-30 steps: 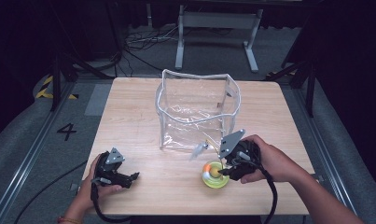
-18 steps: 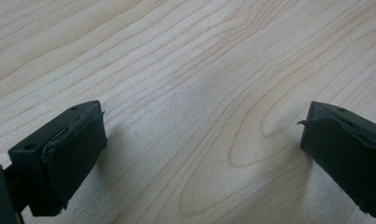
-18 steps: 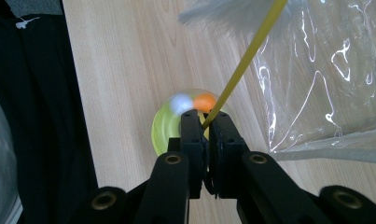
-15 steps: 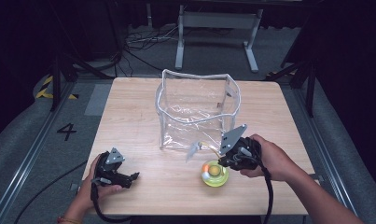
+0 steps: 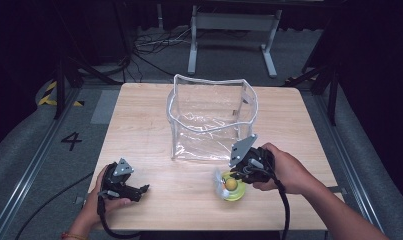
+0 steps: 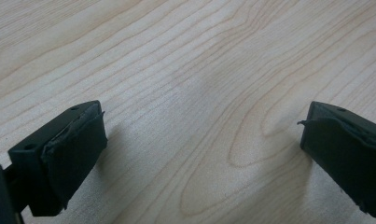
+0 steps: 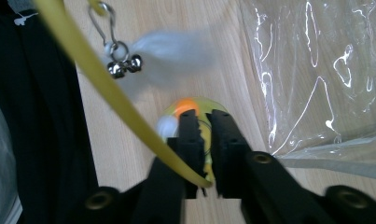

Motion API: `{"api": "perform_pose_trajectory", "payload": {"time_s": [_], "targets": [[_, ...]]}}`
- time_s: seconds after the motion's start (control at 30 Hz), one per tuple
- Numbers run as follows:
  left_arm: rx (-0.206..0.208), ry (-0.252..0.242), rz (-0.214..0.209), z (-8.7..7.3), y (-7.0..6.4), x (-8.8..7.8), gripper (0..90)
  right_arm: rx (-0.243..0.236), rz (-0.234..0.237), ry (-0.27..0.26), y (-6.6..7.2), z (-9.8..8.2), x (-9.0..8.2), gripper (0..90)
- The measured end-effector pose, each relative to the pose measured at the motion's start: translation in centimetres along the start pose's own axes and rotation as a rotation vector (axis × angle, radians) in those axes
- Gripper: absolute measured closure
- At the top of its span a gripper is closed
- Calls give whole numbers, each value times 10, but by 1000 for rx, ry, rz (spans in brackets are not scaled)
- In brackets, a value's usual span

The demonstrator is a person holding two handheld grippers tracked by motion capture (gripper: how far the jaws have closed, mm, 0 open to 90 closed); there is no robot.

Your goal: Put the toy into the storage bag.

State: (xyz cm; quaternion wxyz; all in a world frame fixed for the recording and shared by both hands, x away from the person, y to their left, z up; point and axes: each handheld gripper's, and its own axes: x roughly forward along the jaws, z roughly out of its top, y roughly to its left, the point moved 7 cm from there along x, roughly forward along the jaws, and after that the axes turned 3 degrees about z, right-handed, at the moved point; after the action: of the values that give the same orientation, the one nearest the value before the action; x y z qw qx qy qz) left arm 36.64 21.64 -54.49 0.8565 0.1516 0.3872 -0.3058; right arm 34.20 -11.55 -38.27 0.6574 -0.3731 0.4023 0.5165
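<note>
toy: round yellow-green plastic cat toy (image 5: pixel 231 188) with orange ball, yellow wand, bells and white feather; sits on the light wooden desk (image 5: pixel 154 125) near its front edge, just in front of the clear plastic bag with white trim (image 5: pixel 211 117)
right tongs (image 7: pixel 202 128): just closed, pinching the wand
left tongs (image 6: pixel 197 140): spread, nothing between, near front-left corner
progress: grasp looks made; lift and drop into bag left

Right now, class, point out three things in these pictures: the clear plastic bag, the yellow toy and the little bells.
clear plastic bag (image 5: pixel 209 135), high view, on its see-through front wall.
yellow toy (image 5: pixel 231 186), high view, on its round body by the right gripper.
little bells (image 7: pixel 124 66), right gripper view, on the silver pair under the clip.
</note>
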Motion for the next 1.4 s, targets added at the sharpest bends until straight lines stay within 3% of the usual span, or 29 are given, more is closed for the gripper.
{"api": "perform_pose_trajectory", "payload": {"time_s": [0.17,0.43,0.67,1.1,1.4], "targets": [[-2,0,-1,0,0,0,6,-5,-14,39,-1,-1,-4,882],[-1,0,-2,0,0,0,6,15,-14,39,-4,-7,-17,882],[-1,0,-1,0,0,0,6,48,-37,48,-9,-24,-30,882],[-1,0,-1,0,0,0,6,125,-115,42,-41,-57,-78,883],[-2,0,-1,0,0,0,6,162,-180,24,-71,-58,-111,883]]}}
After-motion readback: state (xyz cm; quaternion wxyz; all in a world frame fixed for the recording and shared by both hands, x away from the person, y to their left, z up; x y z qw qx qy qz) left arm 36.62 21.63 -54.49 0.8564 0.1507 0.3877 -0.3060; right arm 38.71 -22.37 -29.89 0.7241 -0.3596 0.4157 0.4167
